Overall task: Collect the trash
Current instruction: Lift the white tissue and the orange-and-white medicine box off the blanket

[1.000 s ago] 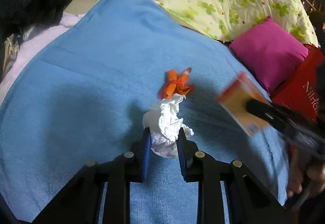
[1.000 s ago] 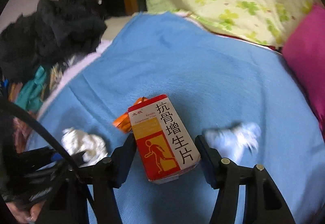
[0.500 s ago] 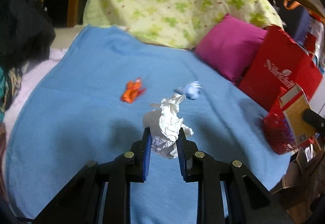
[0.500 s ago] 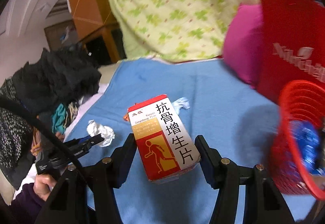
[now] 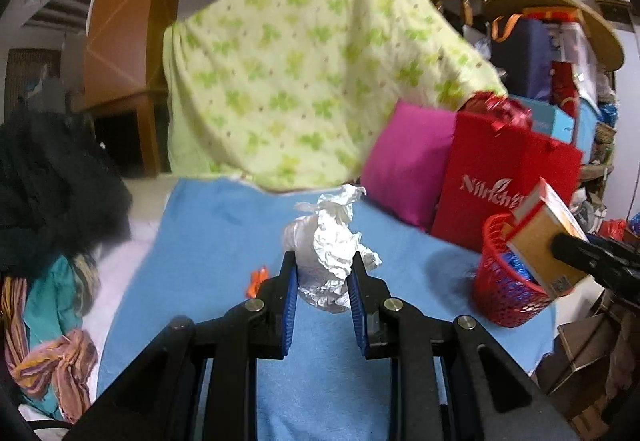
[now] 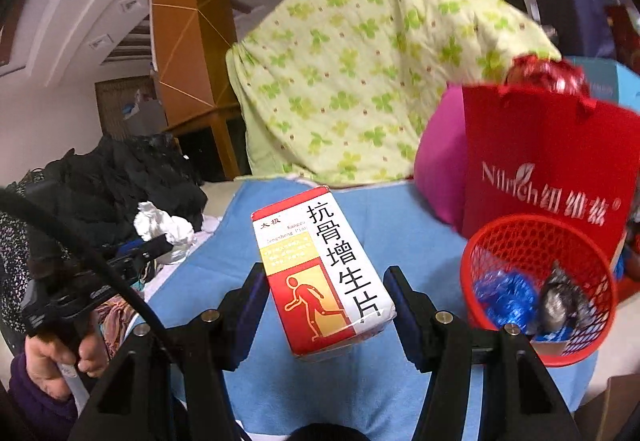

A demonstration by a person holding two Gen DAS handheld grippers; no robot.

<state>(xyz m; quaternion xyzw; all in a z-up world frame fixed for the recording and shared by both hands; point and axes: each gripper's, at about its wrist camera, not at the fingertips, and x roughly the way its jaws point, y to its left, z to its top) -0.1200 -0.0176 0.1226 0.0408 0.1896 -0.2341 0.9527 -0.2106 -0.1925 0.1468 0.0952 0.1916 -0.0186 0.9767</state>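
My left gripper (image 5: 322, 277) is shut on a crumpled white paper wad (image 5: 328, 245) and holds it above the blue blanket (image 5: 208, 241). My right gripper (image 6: 326, 301) is shut on a red, white and yellow medicine box (image 6: 320, 273). In the left wrist view that box (image 5: 544, 241) hangs just over the red mesh basket (image 5: 504, 297). In the right wrist view the basket (image 6: 536, 241) stands to the right of the box and holds blue and silver wrappers (image 6: 504, 297). An orange wrapper (image 5: 257, 278) lies on the blanket beside my left fingers.
A red paper bag (image 6: 548, 161) and a magenta pillow (image 5: 404, 161) stand behind the basket. A green-patterned quilt (image 5: 300, 81) hangs at the back. Dark clothes (image 5: 52, 181) are piled at the left. Cardboard boxes (image 5: 584, 361) sit below the blanket's right edge.
Both grippers have lifted and swung right with their loads. The right gripper has carried the box over to the red basket. The orange wrapper stays on the blanket.
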